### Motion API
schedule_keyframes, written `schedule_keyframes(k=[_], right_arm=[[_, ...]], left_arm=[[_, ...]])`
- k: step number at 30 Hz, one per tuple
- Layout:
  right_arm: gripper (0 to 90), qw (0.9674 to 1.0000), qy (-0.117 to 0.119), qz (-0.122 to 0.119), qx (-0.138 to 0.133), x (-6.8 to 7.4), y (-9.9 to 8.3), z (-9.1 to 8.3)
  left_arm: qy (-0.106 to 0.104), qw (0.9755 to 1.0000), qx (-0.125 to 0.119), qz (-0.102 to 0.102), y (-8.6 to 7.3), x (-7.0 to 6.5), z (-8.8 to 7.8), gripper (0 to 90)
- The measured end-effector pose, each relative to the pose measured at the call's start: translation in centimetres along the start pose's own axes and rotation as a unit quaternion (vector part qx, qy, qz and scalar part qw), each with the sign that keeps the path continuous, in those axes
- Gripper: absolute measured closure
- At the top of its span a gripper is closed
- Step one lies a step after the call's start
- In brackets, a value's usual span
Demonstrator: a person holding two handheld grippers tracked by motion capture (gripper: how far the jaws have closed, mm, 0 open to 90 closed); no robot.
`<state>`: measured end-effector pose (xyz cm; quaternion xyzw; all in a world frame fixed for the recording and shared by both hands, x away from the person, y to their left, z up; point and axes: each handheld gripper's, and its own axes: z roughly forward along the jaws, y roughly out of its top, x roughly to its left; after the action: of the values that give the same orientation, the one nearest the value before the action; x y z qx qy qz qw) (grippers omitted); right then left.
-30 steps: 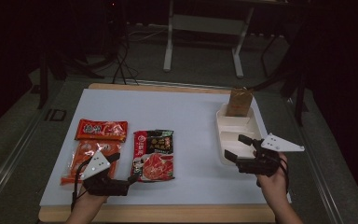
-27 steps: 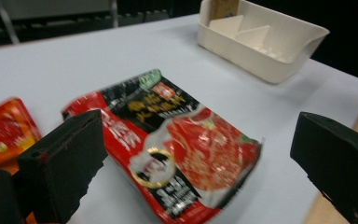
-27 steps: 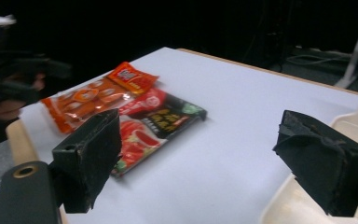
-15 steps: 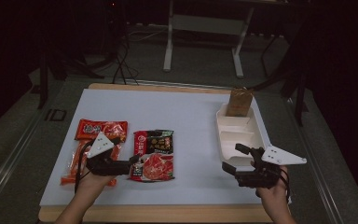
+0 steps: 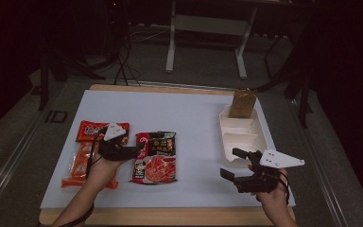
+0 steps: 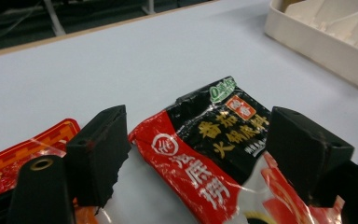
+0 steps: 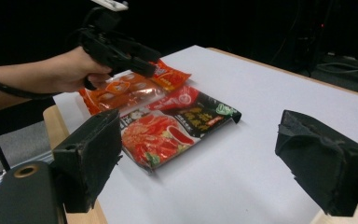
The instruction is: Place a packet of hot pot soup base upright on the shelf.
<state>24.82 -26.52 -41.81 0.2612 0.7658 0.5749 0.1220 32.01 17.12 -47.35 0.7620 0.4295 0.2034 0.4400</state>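
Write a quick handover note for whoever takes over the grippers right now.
Left gripper: jaws have just been closing, either side of the top edge of the red-and-black sauce packet, not yet pressing on it.
Right gripper: open, holding nothing, near the front end of the white compartment tray.
Things: the packet lies flat mid-table; two orange-red snack packets lie to its left; a brown packet stands at the tray's far end.
Done: the approach.
Left: probably grip, lift and carry the packet to the tray.

Room was dim, surroundings nearly black; desk (image 5: 189, 113) lit softly from above. Glare on the sauce packet (image 6: 214, 154) foil. Near tongs were slightly soft, shadows faint.
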Motion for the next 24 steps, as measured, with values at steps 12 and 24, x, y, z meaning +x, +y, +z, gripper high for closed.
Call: schedule_keyframes(k=[12, 24], right_arm=[[14.3, 1.0, 0.003, 0.002, 0.002, 0.0, -0.1, 0.0], [14.3, 0.9997, 0.017, 0.014, 0.012, 0.1, -0.5, 0.4]], left_arm=[[-0.002, 0.9989, 0.044, -0.015, 0.6, 2.6, 3.5, 34.5], [-0.004, 0.9962, 0.084, -0.023, 0.0, 3.8, 6.3, 42.4]])
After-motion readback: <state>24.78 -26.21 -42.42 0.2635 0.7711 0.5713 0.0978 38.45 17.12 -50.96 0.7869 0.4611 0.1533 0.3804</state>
